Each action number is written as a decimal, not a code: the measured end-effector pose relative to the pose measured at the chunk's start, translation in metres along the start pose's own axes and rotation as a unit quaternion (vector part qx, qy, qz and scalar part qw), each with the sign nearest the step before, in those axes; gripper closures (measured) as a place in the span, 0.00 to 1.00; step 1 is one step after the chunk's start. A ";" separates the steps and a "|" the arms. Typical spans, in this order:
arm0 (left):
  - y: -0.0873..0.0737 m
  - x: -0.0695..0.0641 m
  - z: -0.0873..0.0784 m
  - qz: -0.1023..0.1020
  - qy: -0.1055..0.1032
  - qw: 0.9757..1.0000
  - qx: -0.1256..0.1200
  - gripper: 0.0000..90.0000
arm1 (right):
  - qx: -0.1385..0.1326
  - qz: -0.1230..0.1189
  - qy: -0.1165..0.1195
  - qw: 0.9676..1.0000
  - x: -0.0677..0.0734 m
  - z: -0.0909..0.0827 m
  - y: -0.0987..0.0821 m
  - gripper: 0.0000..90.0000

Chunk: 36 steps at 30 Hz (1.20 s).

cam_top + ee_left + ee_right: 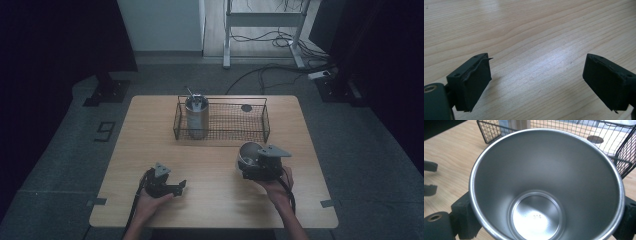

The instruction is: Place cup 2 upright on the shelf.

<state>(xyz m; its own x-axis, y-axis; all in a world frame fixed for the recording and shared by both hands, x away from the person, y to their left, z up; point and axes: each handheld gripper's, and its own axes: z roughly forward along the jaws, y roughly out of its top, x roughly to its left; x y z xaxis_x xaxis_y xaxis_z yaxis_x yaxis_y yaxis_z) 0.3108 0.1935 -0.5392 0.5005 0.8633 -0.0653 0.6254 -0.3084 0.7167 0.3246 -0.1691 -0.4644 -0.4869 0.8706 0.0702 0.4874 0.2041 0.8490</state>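
A steel cup (248, 150) hangs tilted just above the table, right of centre, with my right gripper (251, 165) shut on its sides. In the right gripper view the cup's empty inside (544, 185) faces the camera, with a black jaw on each side of it. A second steel cup (196, 116) stands upright in the left end of a black wire basket (260, 131), and a utensil handle sticks out of it. My left gripper (176, 189) rests low over the table's front left, open, with bare wood between its fingers (471, 80).
The basket sits at the back middle of the wooden table (150, 145), and a dark round spot (246, 107) shows at its far right. In the right gripper view the basket's mesh wall (621, 157) is close behind the held cup. Cables lie on the floor beyond the table.
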 end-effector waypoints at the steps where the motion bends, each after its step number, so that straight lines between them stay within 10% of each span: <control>1: 0.000 0.000 0.000 0.001 -0.002 1.000 0.001 0.09 | 0.000 0.000 0.000 1.000 -0.001 -0.001 0.002 0.08; 36: -0.001 -0.006 0.001 0.009 -0.007 1.000 0.002 0.09 | -0.026 0.000 -0.002 1.000 -0.023 -0.007 0.073 0.08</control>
<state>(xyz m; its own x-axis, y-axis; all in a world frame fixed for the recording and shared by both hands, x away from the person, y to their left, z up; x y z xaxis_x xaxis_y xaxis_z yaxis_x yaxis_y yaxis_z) 0.3075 0.1884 -0.5404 0.5204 0.8517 -0.0617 0.6182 -0.3259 0.7153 0.3662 -0.1772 -0.4009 -0.4846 0.8721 0.0677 0.4484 0.1813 0.8753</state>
